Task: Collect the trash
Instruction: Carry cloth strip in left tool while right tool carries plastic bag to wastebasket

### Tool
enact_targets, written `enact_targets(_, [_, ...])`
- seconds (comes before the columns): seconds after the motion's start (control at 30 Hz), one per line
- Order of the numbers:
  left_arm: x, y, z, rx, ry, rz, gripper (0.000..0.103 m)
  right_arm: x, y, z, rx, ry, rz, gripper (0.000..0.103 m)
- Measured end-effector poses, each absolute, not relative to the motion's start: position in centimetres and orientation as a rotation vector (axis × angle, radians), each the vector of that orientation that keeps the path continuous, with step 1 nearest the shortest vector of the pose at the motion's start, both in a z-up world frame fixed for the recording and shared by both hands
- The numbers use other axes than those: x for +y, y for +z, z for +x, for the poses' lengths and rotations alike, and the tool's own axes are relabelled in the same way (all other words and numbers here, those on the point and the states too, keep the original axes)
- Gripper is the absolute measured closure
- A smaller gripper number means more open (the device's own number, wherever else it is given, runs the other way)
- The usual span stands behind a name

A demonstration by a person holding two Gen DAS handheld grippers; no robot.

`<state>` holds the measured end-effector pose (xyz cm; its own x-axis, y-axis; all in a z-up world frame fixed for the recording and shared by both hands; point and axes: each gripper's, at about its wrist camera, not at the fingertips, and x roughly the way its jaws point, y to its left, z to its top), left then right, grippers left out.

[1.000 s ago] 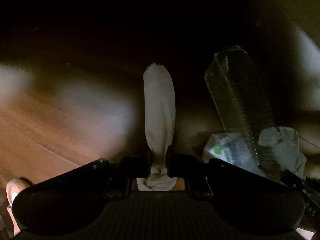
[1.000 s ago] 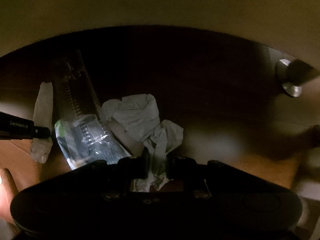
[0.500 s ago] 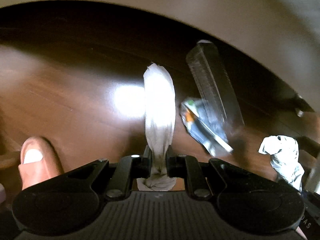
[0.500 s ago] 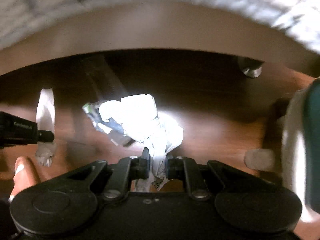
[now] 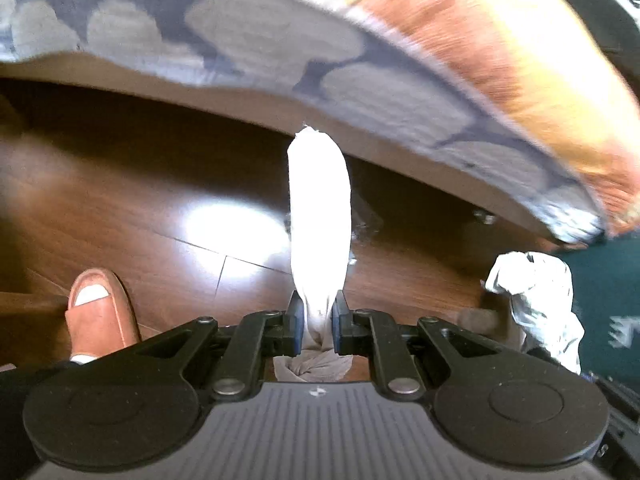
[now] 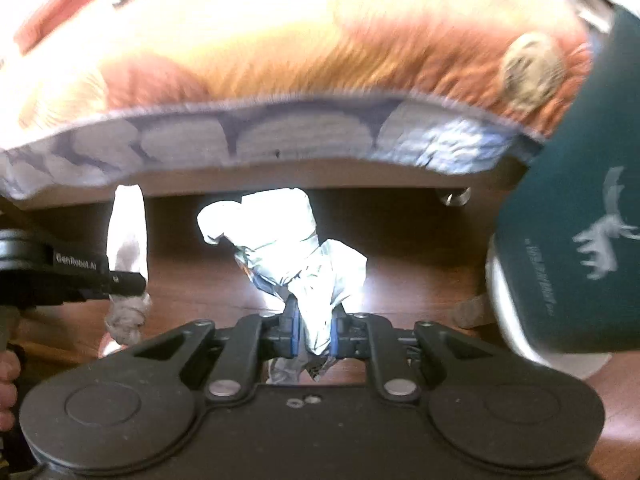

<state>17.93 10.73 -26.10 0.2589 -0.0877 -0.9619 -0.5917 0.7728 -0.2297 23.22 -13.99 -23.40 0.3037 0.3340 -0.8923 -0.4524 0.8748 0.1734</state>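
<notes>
Trash, left: a rolled white tissue [image 5: 319,216] is clamped between the pads of the left gripper [image 5: 316,322], the twisted end bunched behind the jaws; the roll stands out forward over the wooden floor [image 5: 168,184].
Left gripper state: closed narrow on the rolled white tissue; also seen at the left edge of the right wrist view [image 6: 120,280].
Foot: a brown open-toed slipper [image 5: 100,312] is seen low left of the left gripper.
Trash, right: a crumpled white wrapper [image 6: 288,240] is pinched in the right gripper [image 6: 314,328] and held above the floor.
Right gripper state: closed narrow on the crumpled white wrapper.
Background: an orange blanket [image 6: 280,48] with a grey patterned border overhangs a bed edge.
Far right: a dark green fabric item [image 6: 580,240] with a white animal print; its kind cannot be told.
</notes>
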Motion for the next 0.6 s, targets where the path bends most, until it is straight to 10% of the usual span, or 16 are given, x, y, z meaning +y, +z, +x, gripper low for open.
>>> enact_targets(0.6, [-0.3, -9.4, 15.9, 1.054, 0.094, -0.48, 0.09, -25.6, -7.5, 18.8, 0.863, 0.469, 0.056, 0.089])
